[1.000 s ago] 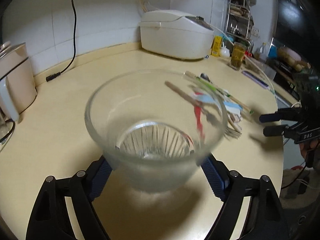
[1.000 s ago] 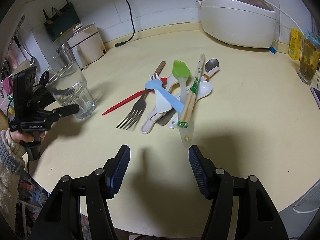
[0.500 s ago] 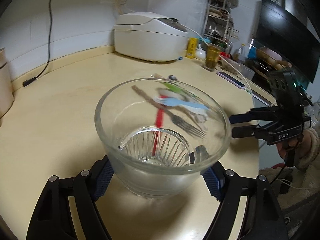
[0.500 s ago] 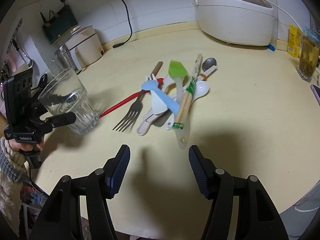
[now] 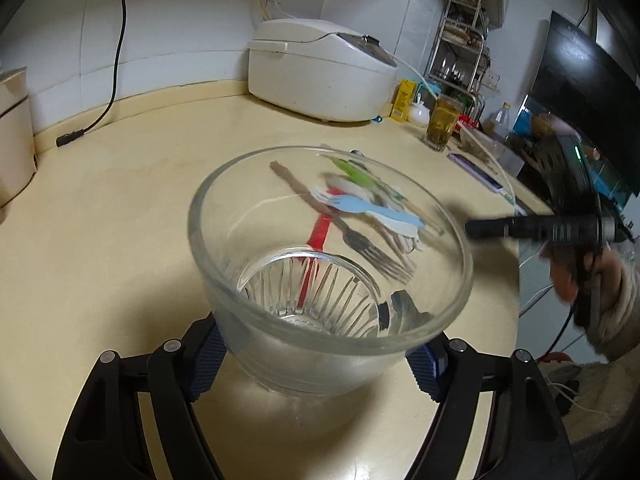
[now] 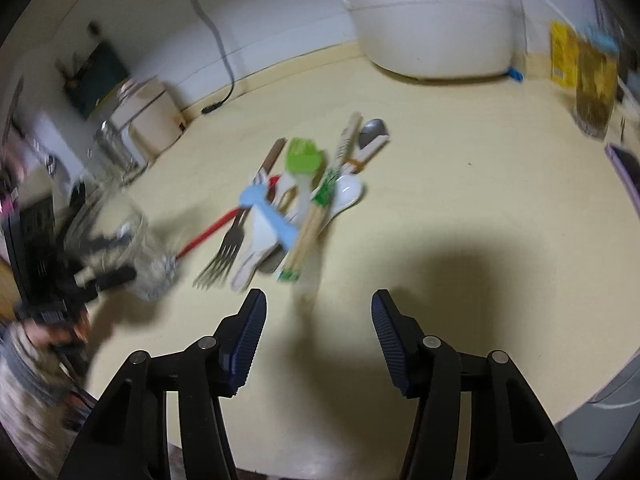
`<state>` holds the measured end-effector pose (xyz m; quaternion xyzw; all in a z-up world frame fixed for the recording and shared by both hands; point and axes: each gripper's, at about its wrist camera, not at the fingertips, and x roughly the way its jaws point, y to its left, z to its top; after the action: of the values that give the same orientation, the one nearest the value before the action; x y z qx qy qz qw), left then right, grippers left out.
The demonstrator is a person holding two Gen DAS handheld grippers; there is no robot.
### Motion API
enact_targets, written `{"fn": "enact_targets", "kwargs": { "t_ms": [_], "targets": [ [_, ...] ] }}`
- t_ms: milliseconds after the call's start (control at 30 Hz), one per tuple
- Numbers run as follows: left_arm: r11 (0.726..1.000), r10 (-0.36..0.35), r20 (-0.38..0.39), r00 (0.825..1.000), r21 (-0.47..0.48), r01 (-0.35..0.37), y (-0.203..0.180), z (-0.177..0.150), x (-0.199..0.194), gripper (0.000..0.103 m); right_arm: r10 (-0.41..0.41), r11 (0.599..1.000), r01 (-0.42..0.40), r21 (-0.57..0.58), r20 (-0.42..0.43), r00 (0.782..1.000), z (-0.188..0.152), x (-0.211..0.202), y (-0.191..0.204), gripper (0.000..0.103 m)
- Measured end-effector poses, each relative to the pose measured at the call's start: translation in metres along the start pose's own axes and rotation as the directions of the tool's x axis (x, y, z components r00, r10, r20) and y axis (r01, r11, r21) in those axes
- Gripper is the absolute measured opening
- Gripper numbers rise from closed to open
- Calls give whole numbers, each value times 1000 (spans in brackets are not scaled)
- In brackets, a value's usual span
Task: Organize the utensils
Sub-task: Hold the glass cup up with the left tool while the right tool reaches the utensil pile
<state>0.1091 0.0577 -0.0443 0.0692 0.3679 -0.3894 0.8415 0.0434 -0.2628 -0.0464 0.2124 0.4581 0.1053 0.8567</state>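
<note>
Cream countertop point(image 6: 460, 208) carried utensil pile point(image 6: 296, 204) mid-surface. Left gripper point(image 5: 316, 364) clamped glass point(image 5: 320, 264): slick, breakable, gripped low. Right gripper point(image 6: 316, 340) narrowing, nothing between; fork point(image 6: 224, 252) stiff, grab handle.

One glass point(image 5: 328, 264), one fork point(image 6: 224, 248), one green brush point(image 6: 304, 156), one rice cooker point(image 6: 432, 28), two grippers.

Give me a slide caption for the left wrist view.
Left gripper clamps an empty glass beside the piled utensils on the counter.
</note>
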Motion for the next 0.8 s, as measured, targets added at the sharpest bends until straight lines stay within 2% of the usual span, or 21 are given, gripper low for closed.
{"fn": "enact_targets", "kwargs": {
  "t_ms": [67,133,200,300,367,500,600,700,800],
  "targets": [
    [1000,23,-14,1000,10,-23,-2,-1,3,80,33,999,-32,25,-5,999,22,3,-11,56],
    [999,42,-14,999,19,-42,-4,-1,4,80,1,1000,-1,23,-9,1000,41,6,-15,55],
    [999,40,-9,999,12,-40,-3,-2,4,80,13,1000,-13,10,-14,1000,59,14,-17,55],
    [999,32,1,999,-17,-32,1,-2,4,79,35,999,-35,6,-77,996,82,36,-17,54],
    [999,38,4,999,-33,-37,3,-1,4,79,6,1000,-6,-3,-106,994,97,51,-16,47],
    [998,31,7,999,-49,-31,5,0,3,79,-13,1000,13,-4,-111,994,126,75,-9,37],
    [998,30,9,1000,-61,-29,7,0,3,79,-103,994,96,-56,-132,986,147,97,5,36],
    [997,33,9,999,-65,-32,7,1,2,79,-215,975,204,-87,-163,963,158,114,8,36],
    [998,35,7,999,-61,-35,6,2,3,79,-252,966,235,-108,-186,950,162,127,10,36]
  ]
}}
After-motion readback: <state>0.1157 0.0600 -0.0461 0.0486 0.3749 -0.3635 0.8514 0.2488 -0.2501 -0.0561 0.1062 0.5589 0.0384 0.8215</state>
